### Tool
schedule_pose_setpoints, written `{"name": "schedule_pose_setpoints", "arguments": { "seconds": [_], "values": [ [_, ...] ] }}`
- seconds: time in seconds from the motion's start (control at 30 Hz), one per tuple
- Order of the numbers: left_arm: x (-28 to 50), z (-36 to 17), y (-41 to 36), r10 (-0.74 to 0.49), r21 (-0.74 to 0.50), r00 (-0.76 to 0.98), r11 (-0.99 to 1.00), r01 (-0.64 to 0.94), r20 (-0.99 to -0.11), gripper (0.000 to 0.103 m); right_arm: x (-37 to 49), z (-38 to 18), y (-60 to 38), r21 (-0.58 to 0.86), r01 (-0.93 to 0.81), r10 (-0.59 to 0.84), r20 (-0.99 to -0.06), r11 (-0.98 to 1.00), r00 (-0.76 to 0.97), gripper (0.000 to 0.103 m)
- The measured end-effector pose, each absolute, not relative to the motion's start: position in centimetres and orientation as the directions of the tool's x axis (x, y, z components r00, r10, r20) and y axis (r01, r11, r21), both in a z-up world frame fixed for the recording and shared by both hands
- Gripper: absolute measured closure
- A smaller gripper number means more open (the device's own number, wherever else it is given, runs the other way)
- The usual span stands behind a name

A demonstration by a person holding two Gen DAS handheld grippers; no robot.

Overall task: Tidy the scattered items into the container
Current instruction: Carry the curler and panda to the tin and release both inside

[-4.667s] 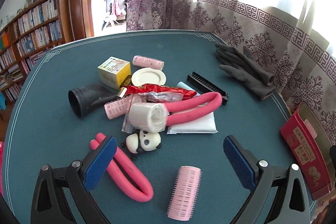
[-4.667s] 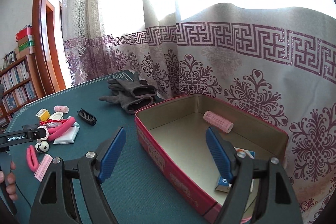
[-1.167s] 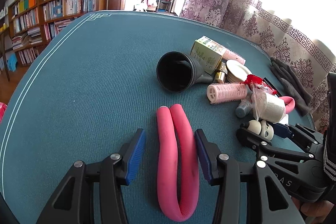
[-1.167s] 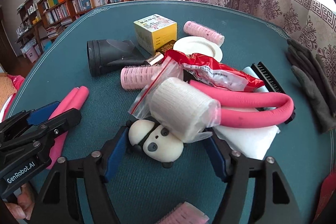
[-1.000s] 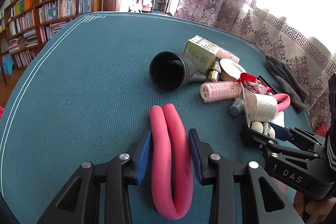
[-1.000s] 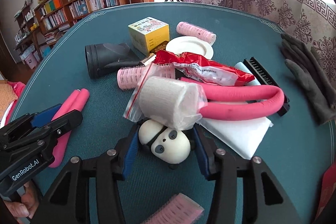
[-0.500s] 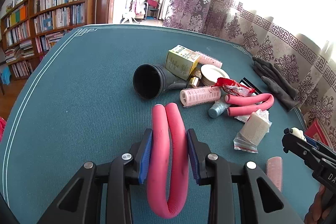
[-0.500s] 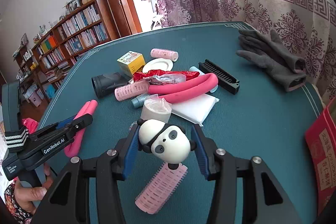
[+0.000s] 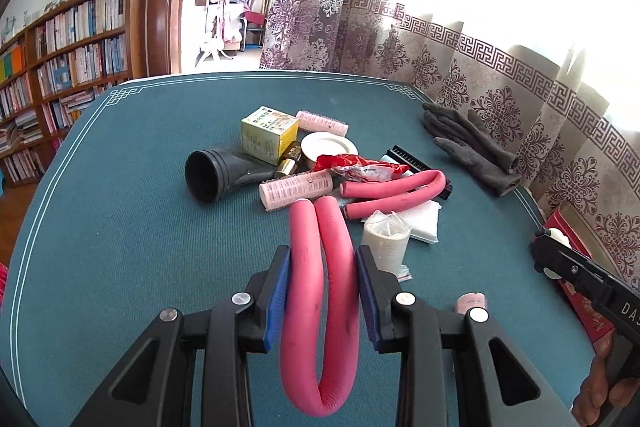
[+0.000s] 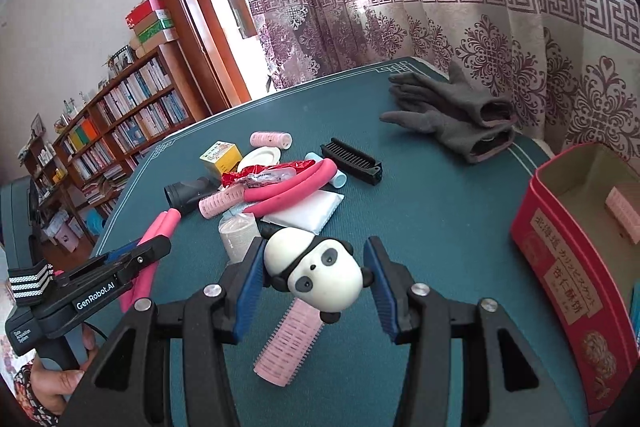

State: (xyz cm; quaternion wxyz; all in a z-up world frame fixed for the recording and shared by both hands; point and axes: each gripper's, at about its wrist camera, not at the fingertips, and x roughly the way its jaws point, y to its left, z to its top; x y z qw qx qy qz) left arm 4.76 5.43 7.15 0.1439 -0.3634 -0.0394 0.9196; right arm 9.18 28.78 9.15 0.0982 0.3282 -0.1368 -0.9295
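left gripper [image 9: 322,291] fingers grasping folded pink rod [image 9: 320,307]; right gripper [image 10: 316,281] fingers grasping panda [image 10: 316,277] above bench [image 10: 432,211], red box [image 10: 568,267] at right.

Pink foam roller [image 9: 320,279]; black-white panda [image 10: 316,273]; red box [image 10: 568,267].

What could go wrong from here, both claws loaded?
1. The panda is round and pinched only at its sides by the right claw; it may roll out before reaching the box.
2. The foam rod in the left claw sticks out front and droops behind; it could snag the box rim.
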Motion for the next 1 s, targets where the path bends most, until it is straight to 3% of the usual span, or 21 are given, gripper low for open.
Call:
{"name": "schedule_pose_setpoints", "arguments": {
  "seconds": [0.3,0.63,1.0],
  "values": [
    [6.2,9.5,10.6,0.361,-0.146,-0.684,-0.924,-0.353,-0.634,0.069,11.6,10.3,33.0,0.303,-0.008,-0.166,-0.546,-0.953,-0.821,0.050],
    [8.0,11.7,19.7,0.487,-0.107,-0.619,-0.830,-0.547,-0.616,0.069,16.3,11.4,39.9,0.196,-0.222,0.093,-0.516,-0.955,-0.852,0.050],
    [9.5,13.2,29.7,0.592,-0.099,-0.526,-0.716,-0.691,-0.611,0.069,19.6,10.0,47.9,0.210,-0.392,0.222,-0.552,-0.896,-0.803,0.050]
  ]
}}
